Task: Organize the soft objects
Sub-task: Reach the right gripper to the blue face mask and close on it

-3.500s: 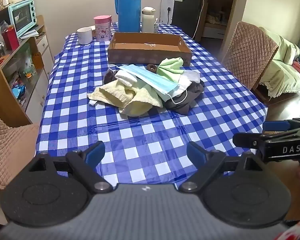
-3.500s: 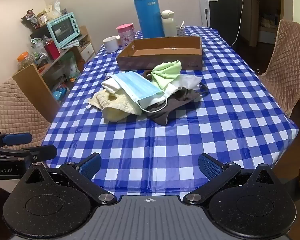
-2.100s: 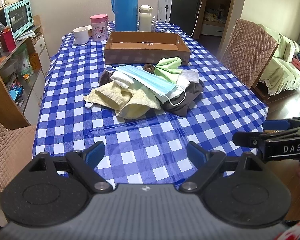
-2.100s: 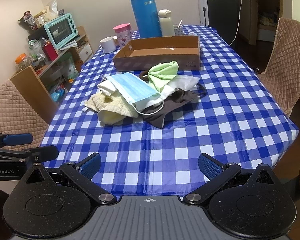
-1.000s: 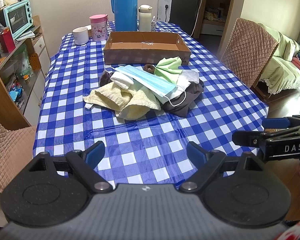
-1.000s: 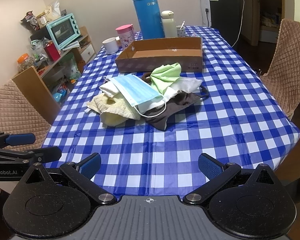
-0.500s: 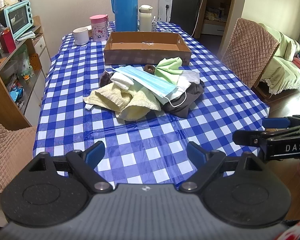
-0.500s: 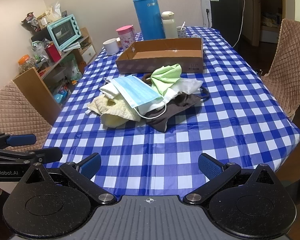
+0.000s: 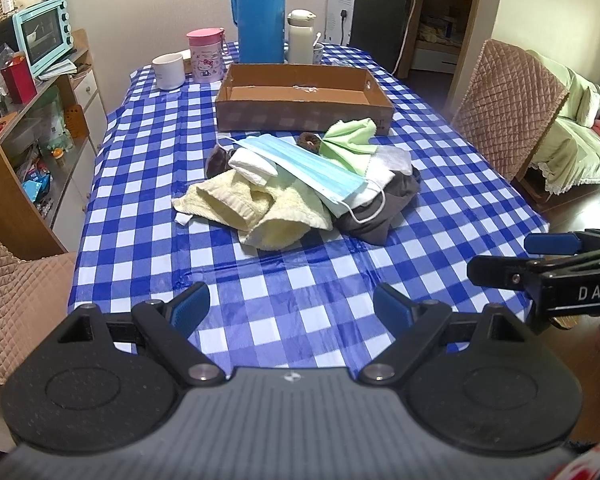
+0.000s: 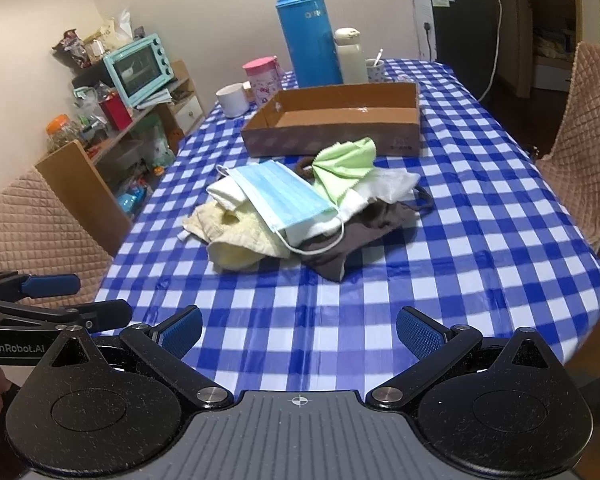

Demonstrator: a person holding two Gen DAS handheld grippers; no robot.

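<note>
Blue mask (image 9: 314, 168) loops are draping over the heap, so I'm risking dragging neighbours along while both tools, left tool (image 9: 291, 309) and right tool (image 10: 299, 326), are hanging released.

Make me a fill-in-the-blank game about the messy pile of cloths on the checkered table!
1. The face mask lying on top of the pile is light ____.
2. Behind the pile stands an empty ____ box.
3. The left gripper and the right gripper both hold ____.
4. The tall thermos behind the box is ____.

Missing words: blue; cardboard; nothing; blue
</note>
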